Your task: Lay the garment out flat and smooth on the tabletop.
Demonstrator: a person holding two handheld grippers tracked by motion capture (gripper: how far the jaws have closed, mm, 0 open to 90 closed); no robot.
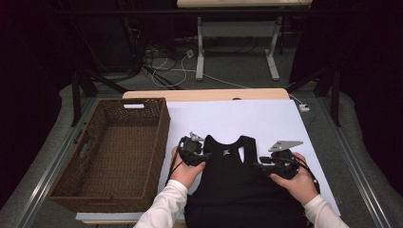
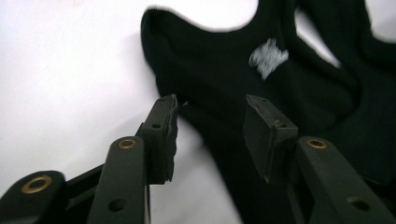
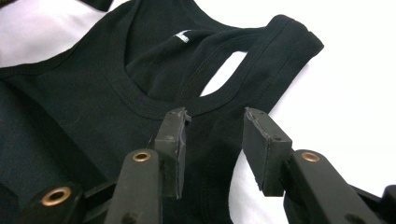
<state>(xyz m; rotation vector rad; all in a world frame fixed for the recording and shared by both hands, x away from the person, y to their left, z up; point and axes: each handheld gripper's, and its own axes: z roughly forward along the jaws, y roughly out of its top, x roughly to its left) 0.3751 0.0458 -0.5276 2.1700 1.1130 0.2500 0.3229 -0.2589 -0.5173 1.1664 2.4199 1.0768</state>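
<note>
Black tank top (image 1: 237,183) lies flat on the white sheet (image 1: 266,118), hem at the near table edge, straps pointing away; all positions taken from the top. Left gripper (image 1: 202,153) sits at its left armhole, jaws apart, nothing pinched; in the left gripper view the cloth edge runs between the pads (image 2: 164,135) without being pressed. Right gripper (image 1: 259,164) sits at the right armhole, jaws likewise apart, the strap base lying in the gap, no clamp. Left of the top, well apart, stands the wicker basket (image 1: 159,137). Judged step: garment just laid out, next likely a fold. Risks: closing on one layer only would drag the front off the back and wrinkle it; a low jaw could catch the sheet and pull it along; uneven lift between hands would skew the fold line.
</note>
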